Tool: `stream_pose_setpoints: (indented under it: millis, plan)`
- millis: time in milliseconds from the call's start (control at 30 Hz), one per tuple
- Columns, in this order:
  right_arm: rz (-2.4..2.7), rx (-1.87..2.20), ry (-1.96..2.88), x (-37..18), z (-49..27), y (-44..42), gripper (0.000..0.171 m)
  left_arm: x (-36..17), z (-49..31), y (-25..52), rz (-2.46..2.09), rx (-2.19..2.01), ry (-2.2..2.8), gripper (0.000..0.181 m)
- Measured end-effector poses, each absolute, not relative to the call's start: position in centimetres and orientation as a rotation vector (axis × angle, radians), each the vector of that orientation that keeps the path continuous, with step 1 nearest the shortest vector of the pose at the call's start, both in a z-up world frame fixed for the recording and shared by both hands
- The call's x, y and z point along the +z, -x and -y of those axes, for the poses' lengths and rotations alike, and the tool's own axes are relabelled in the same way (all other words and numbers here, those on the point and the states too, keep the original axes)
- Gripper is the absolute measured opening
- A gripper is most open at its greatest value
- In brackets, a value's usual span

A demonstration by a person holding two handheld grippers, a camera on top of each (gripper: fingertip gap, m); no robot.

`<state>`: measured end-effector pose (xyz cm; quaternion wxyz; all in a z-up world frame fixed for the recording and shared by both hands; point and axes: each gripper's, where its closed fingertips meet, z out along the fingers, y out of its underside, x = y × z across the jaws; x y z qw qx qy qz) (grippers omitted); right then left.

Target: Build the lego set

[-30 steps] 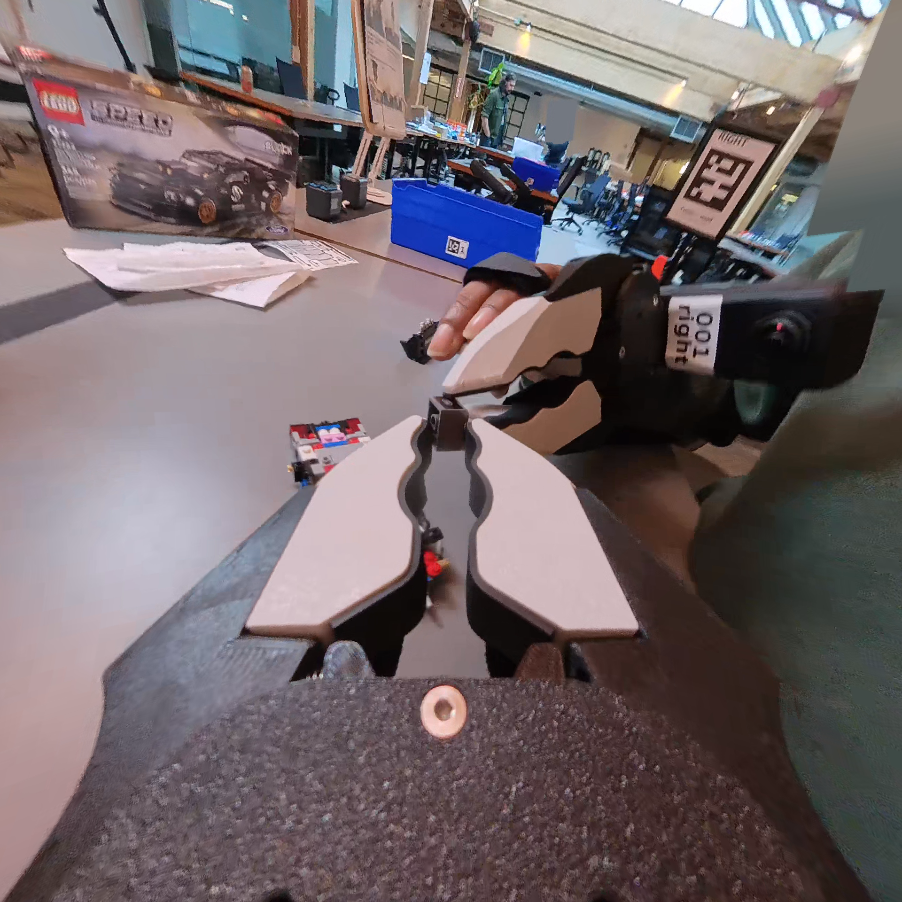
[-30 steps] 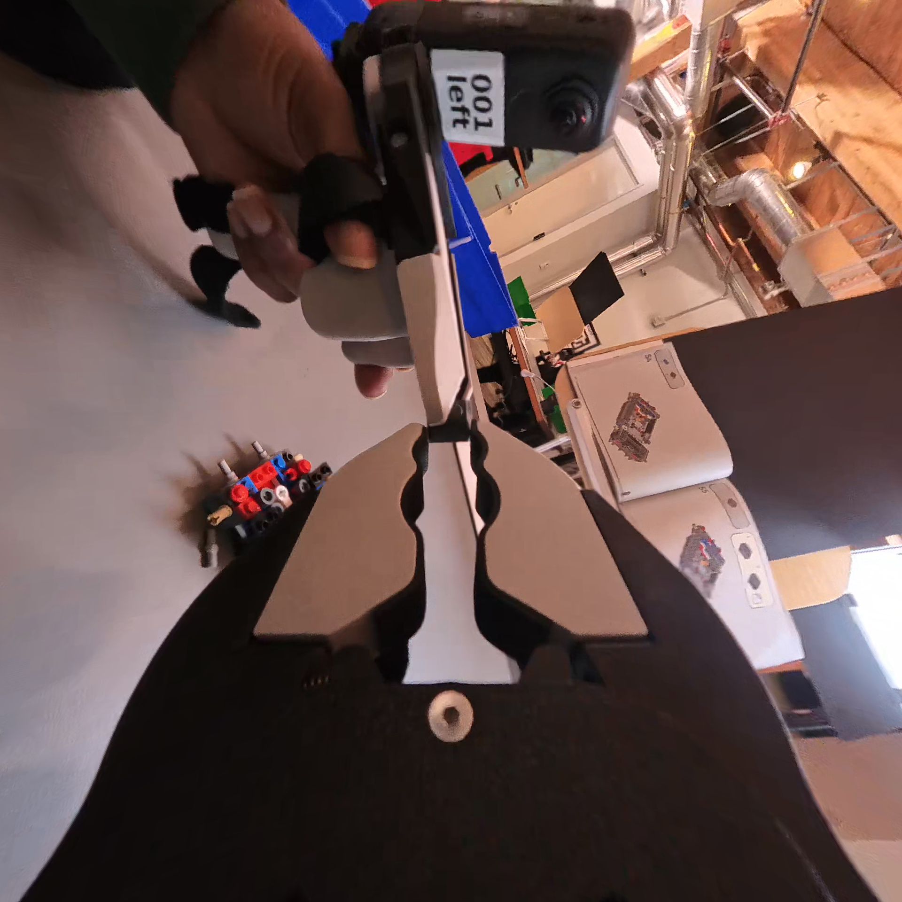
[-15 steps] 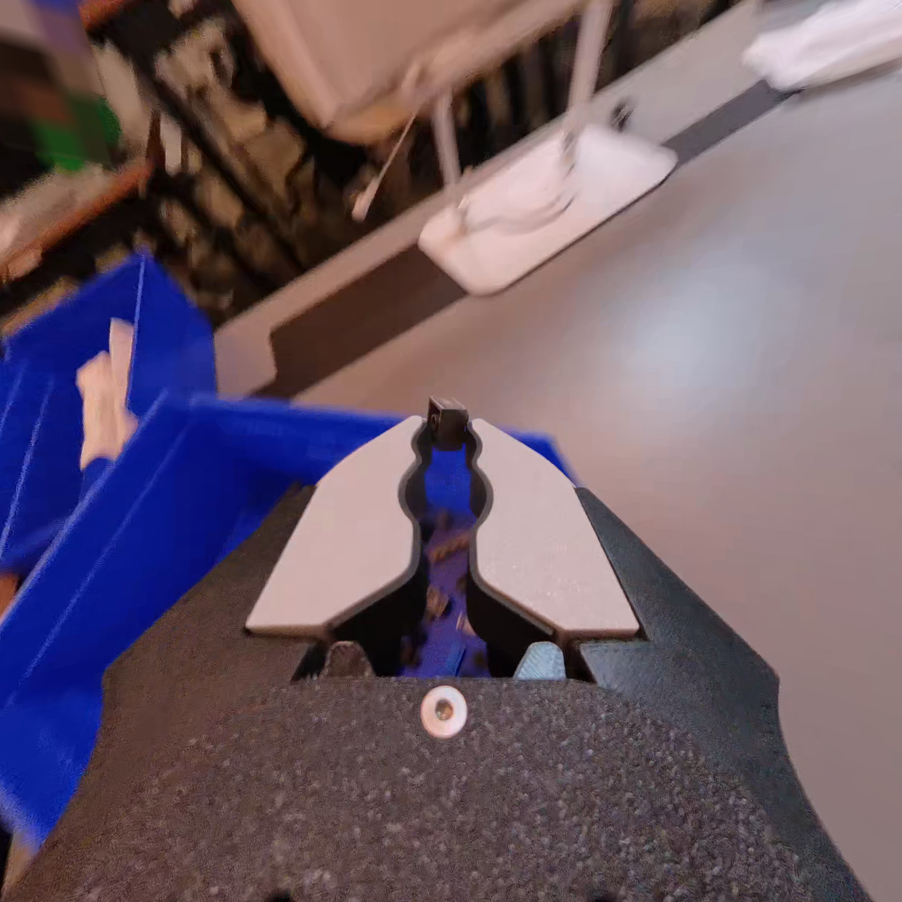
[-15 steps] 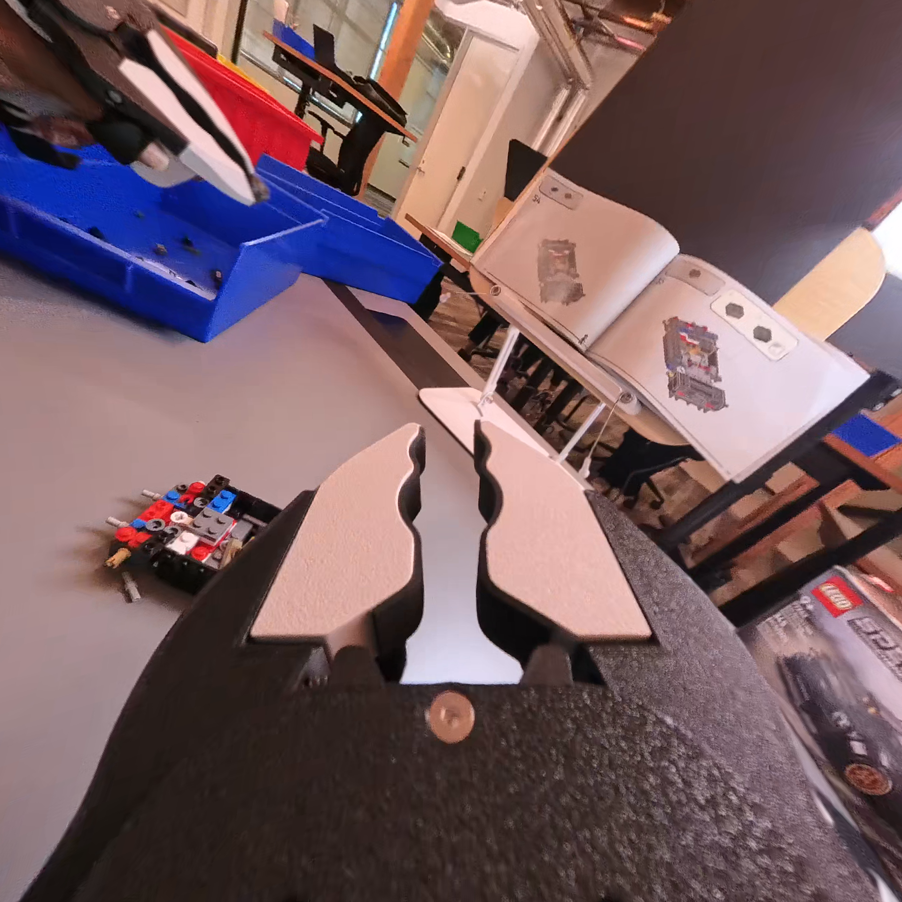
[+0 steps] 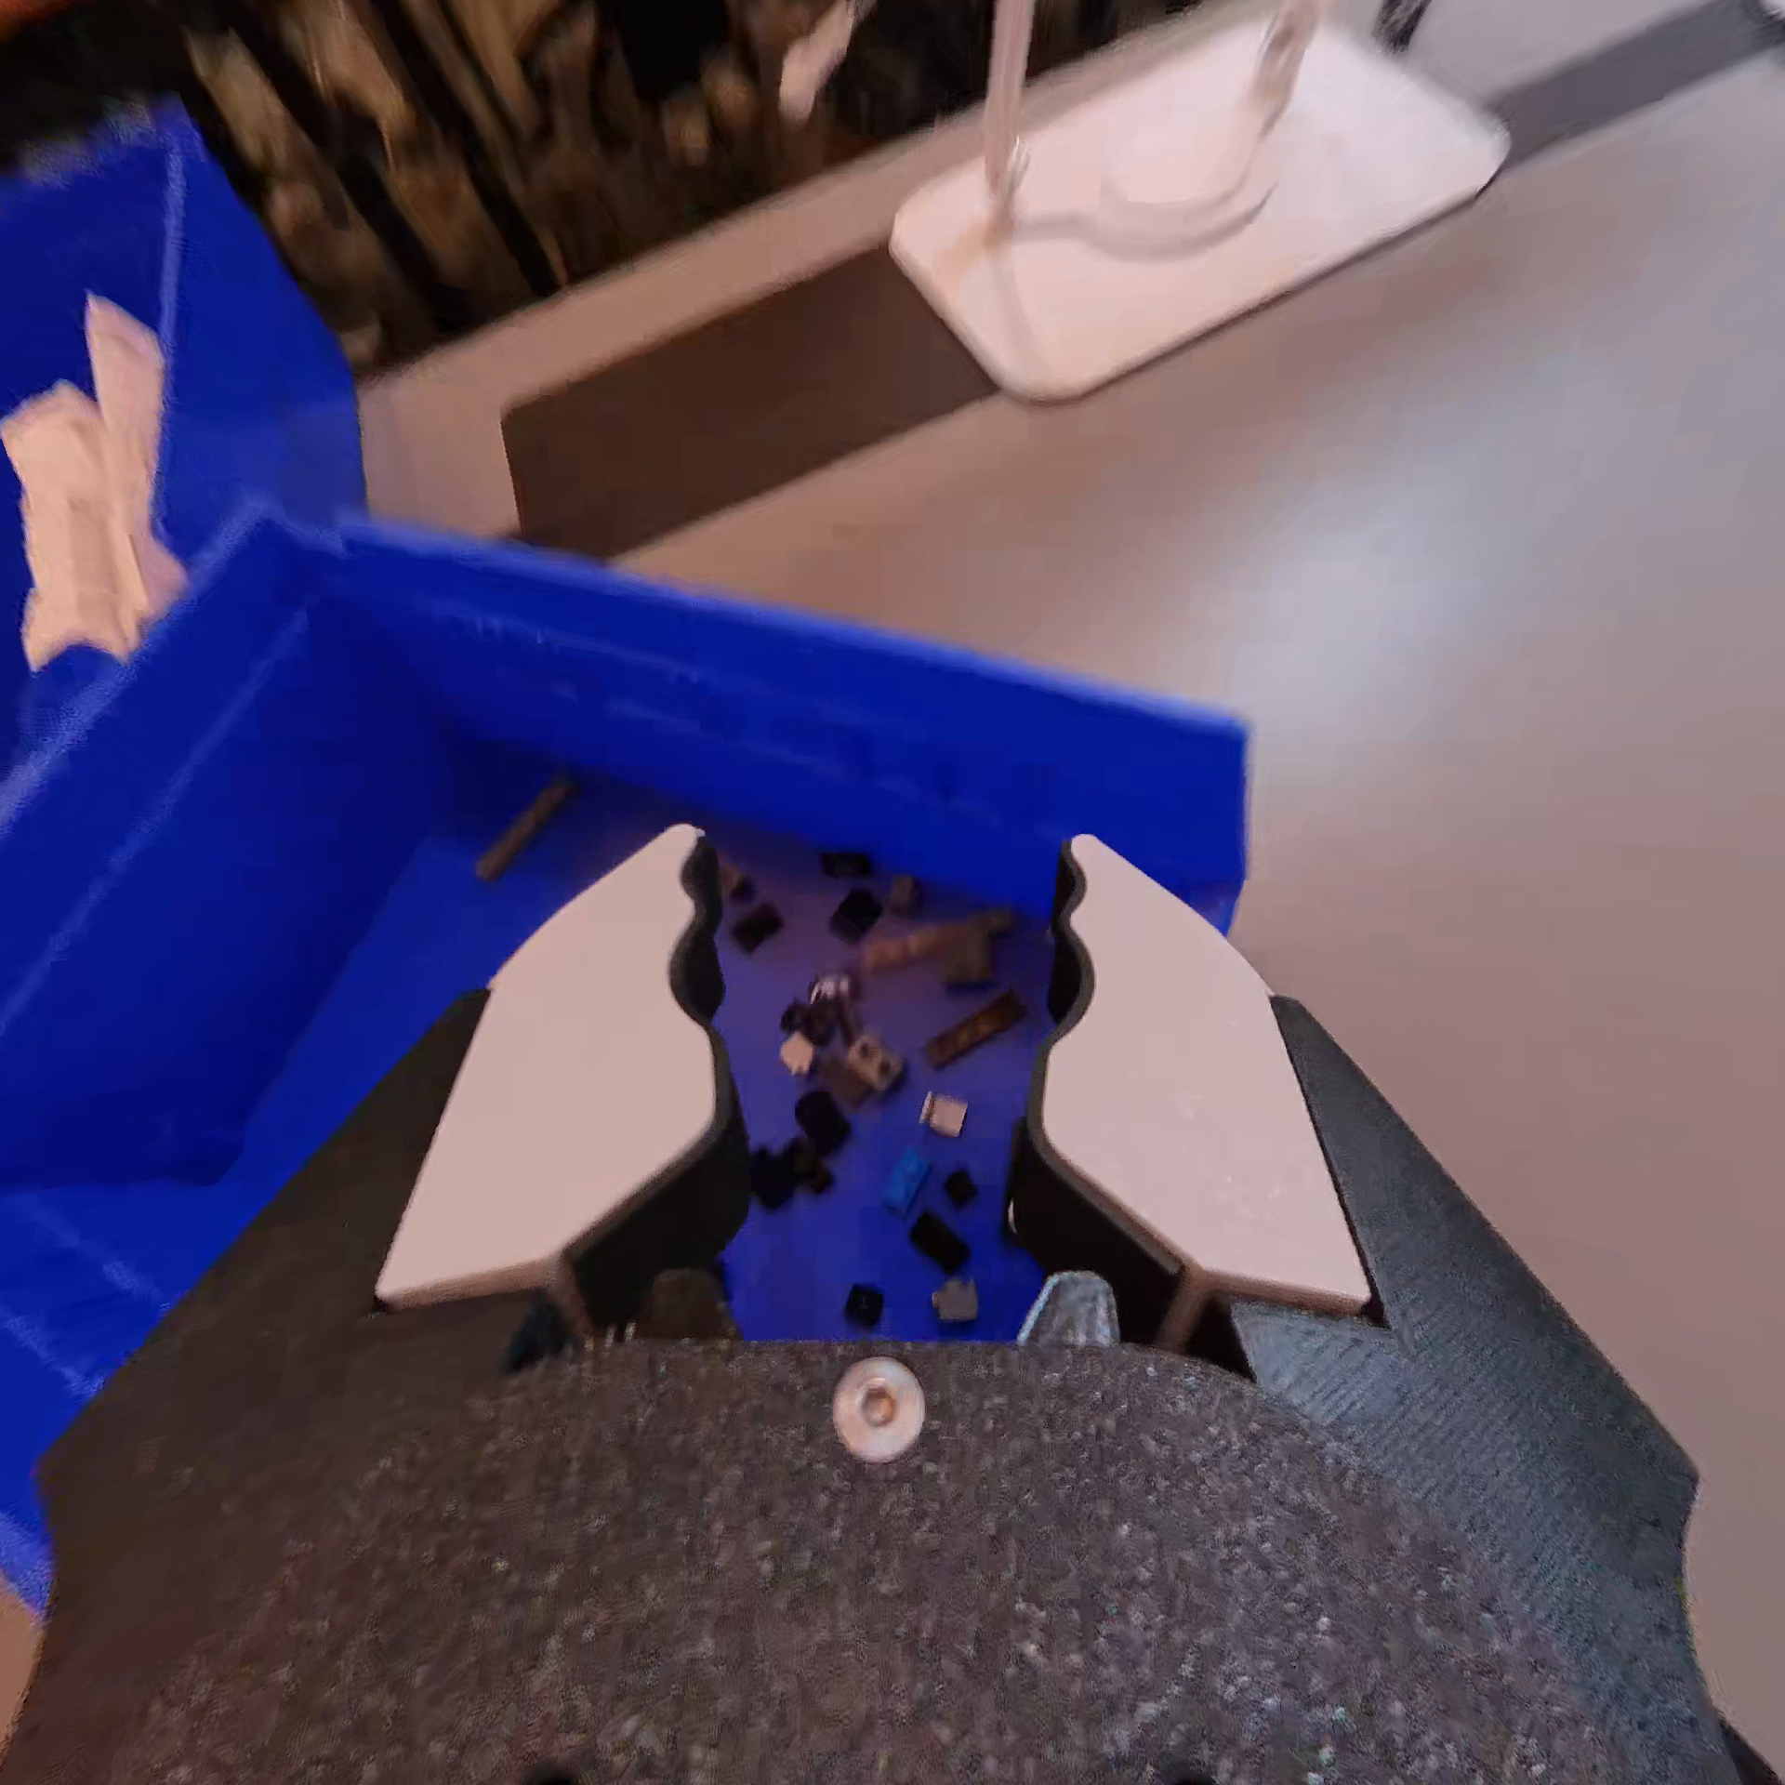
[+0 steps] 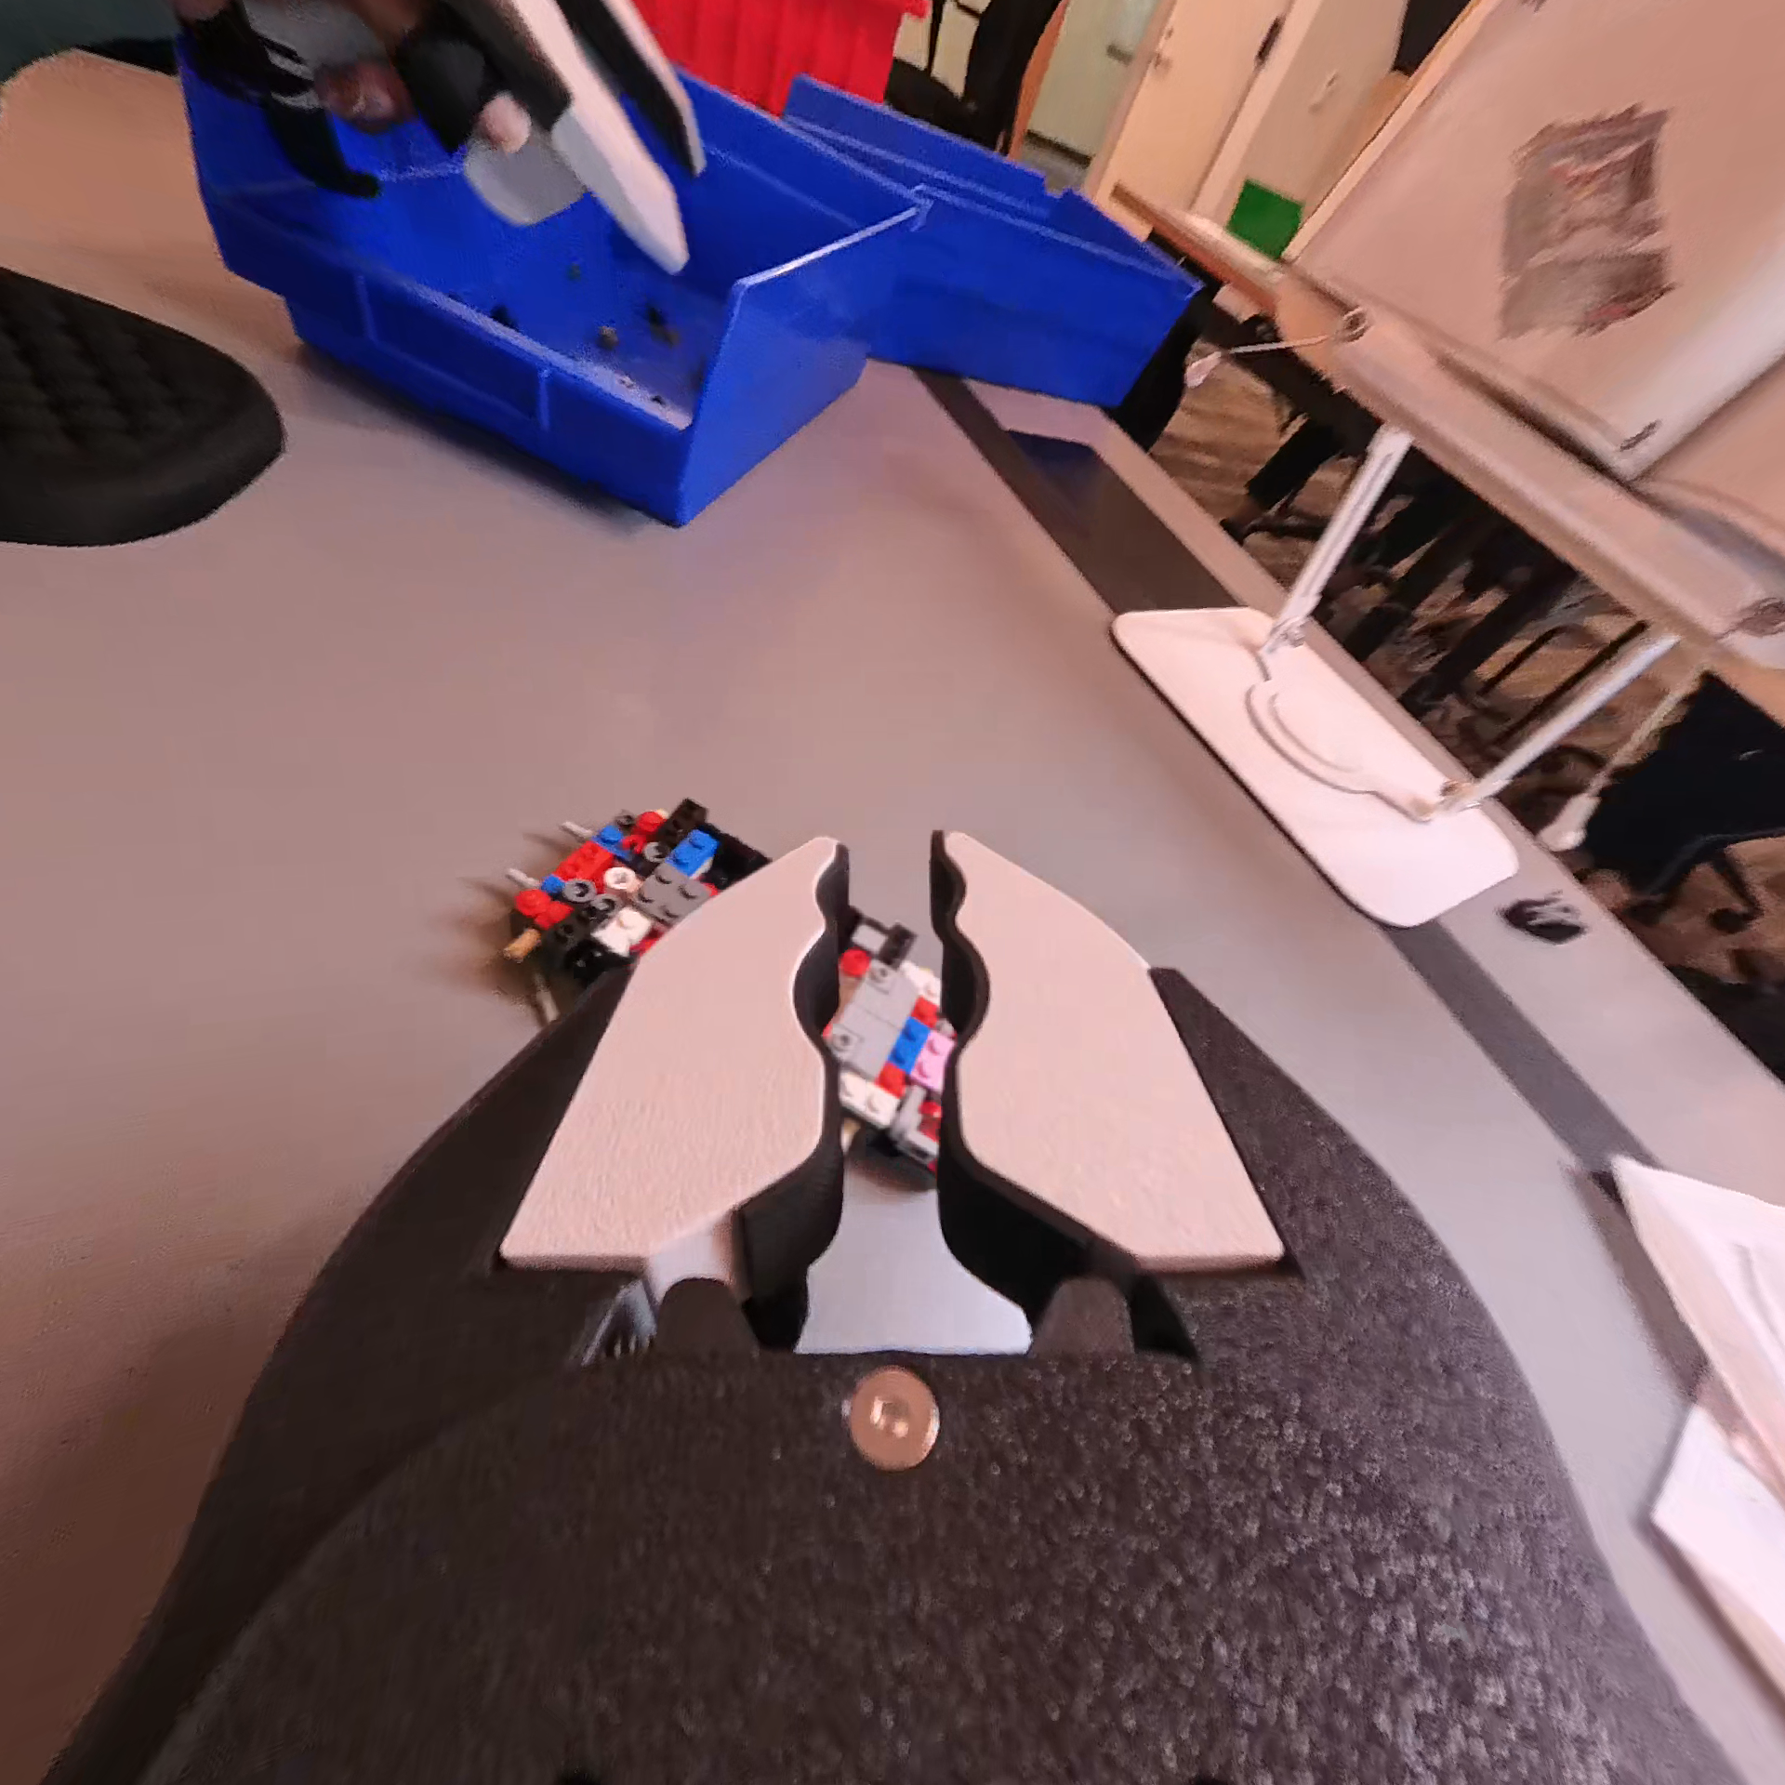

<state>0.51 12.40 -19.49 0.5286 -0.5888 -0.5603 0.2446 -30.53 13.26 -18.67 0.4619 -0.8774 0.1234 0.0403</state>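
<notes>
Lego pieces [image 5: 850,1053] litter the blue bin [image 5: 792,715] beneath the empty, spread-apart left gripper [image 5: 879,850]; the small, crowded bricks risk a mis-grab. The right gripper [image 6: 889,845], slightly parted, holds nothing.

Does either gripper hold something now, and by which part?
Nothing is held. The left gripper is open over the blue bin; the right gripper is open above the lego build.

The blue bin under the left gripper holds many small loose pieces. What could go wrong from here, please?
1. The loose pieces in the blue bin lie crowded together, so the open left gripper may pinch two at once or the wrong one.
2. The left wrist view is blurred, so aim may be poor.
3. The right gripper hangs slightly open over the partly built model; descending, it could knock bricks loose.
</notes>
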Motion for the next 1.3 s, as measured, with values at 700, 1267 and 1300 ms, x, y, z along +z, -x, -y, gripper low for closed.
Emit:
stream_pose_setpoints:
  millis: [700,1267,1300]
  plan:
    - [1.294,0.709,1.579,-21.1,-11.9,0.5,0.022,-21.0,-10.7,6.9,-0.845,-0.564,1.744,0.072]
    - [1.274,0.67,1.579,-21.7,-12.5,0.2,0.033,-22.2,-10.7,7.0,-0.884,-0.449,1.711,0.038]
    - [1.275,0.658,1.576,-21.8,-12.6,0.2,0.034,-22.1,-10.8,7.2,-0.876,-0.44,1.703,0.035]
